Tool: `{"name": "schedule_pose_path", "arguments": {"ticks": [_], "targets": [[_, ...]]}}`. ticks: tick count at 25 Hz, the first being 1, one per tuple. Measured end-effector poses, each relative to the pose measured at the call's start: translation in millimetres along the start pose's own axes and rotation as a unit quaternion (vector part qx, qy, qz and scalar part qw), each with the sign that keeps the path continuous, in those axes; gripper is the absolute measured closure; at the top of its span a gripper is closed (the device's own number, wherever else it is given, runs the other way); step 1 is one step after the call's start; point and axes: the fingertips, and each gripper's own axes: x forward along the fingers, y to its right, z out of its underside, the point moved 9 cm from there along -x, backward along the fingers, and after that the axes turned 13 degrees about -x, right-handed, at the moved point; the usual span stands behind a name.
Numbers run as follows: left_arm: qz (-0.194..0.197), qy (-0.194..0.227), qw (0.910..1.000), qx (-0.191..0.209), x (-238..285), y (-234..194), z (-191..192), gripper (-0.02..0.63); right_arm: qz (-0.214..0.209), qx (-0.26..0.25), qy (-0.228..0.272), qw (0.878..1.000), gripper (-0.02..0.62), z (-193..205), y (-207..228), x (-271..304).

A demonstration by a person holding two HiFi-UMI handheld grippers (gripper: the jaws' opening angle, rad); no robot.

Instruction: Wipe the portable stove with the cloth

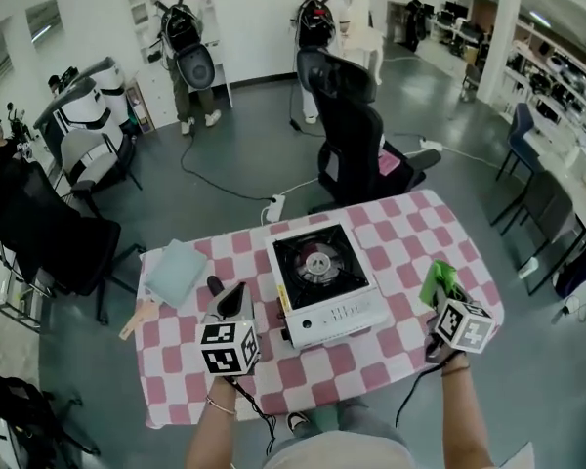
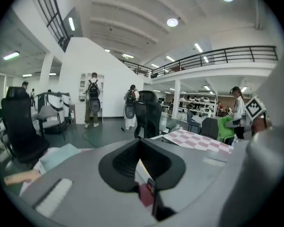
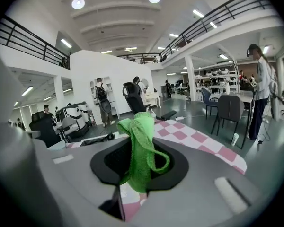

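The white portable stove (image 1: 324, 283) with its black burner top sits mid-table on the pink-checked tablecloth (image 1: 400, 345). My right gripper (image 1: 439, 291) hovers to the right of the stove, off its front corner, shut on a bright green cloth (image 1: 438, 279). In the right gripper view the cloth (image 3: 141, 150) stands bunched between the jaws of that gripper (image 3: 142, 143) and hangs down in a loop. My left gripper (image 1: 240, 299) is just left of the stove, apart from it. Its jaws meet at the tips in the left gripper view (image 2: 141, 144), with nothing held.
A pale blue-green folded item (image 1: 175, 273) lies at the table's left, a wooden piece (image 1: 141, 315) by the left edge, and a small black object (image 1: 215, 284) between. A black office chair (image 1: 356, 140) stands behind the table; another (image 1: 49, 233) is at left. People stand far back.
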Motion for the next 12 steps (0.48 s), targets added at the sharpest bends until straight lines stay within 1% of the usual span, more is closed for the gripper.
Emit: {"name": "schedule_pose_path", "arguments": {"ticks": [1,2,6,9,12], "targets": [[0.0,0.018,0.9998,0.009,2,-3,-14,0.606,0.005,-0.004,0.018,1.0,0.512,-14,1,-4],[0.003,0.036,0.9993,0.01,3,-5,-28,0.606,0.011,-0.007,0.04,0.999,0.512,-28,1,-8],[0.009,0.096,0.9953,-0.009,-2,-11,-68,0.606,0.039,-0.025,0.128,0.991,0.512,-68,-4,-26],[0.013,0.122,0.992,-0.032,-4,-10,-83,0.606,0.066,-0.052,0.17,0.982,0.512,-82,-11,-35],[0.017,0.137,0.989,-0.052,-1,-7,-91,0.606,0.093,-0.07,0.198,0.973,0.512,-85,-13,-40]]}}
